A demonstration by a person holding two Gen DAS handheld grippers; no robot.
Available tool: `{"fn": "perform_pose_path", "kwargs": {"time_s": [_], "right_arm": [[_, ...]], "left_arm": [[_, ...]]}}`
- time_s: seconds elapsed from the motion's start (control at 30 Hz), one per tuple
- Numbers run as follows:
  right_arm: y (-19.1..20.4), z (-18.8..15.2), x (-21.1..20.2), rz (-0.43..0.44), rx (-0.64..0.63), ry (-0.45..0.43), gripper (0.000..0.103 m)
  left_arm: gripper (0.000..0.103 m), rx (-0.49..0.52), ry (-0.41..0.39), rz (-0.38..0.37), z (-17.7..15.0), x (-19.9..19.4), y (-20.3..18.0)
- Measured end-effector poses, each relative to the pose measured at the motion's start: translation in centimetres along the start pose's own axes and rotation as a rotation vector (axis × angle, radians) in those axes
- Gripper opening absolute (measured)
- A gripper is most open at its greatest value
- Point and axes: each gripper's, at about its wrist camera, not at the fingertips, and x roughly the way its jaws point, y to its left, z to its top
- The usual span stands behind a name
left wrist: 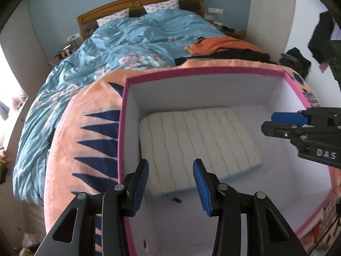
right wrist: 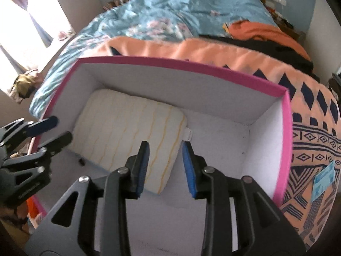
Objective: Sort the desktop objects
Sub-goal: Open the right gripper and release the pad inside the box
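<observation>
Two black grippers with blue ribbed pads hang over an open box, both with their fingers spread and pinching nothing. The left gripper has its fingers apart above the near edge of a folded cream cloth with wavy yellow stripes, which lies flat on the floor of the pink-rimmed white box, against its far left corner. The right gripper hovers with its fingers apart over the cloth's right near corner. The box sits on a peach blanket with navy triangles, spread across a bed with a blue floral duvet. Judging from here, a careless lift could clip a finger on the tall box wall and drag or tip the light box across the soft blanket. A small dark object on the box floor beside the cloth could be overlooked; I cannot tell what it is. The right view alone shows a white tab at the cloth's far edge and a blue label on the blanket; the left view alone shows the wooden headboard.
</observation>
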Motion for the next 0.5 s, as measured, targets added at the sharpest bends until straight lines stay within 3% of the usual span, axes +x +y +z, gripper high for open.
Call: {"fn": "perform_pose_path", "kwargs": {"time_s": [0.27, 0.4, 0.5], "right_arm": [[2.0, -6.0, -5.4, 0.095, -0.117, -0.125, 0.042], [2.0, -7.8, -5.9, 0.125, -0.124, -0.177, 0.049], [1.6, -8.0, -5.1, 0.148, -0.114, -0.183, 0.049]], "left_arm": [[0.045, 0.043, 0.032, -0.106, -2.6, -1.0, -0.9], [0.045, 0.065, 0.050, -0.098, -3.8, -0.7, -1.6], [0.052, 0.067, 0.053, -0.115, -4.6, -1.1, -2.2]]}}
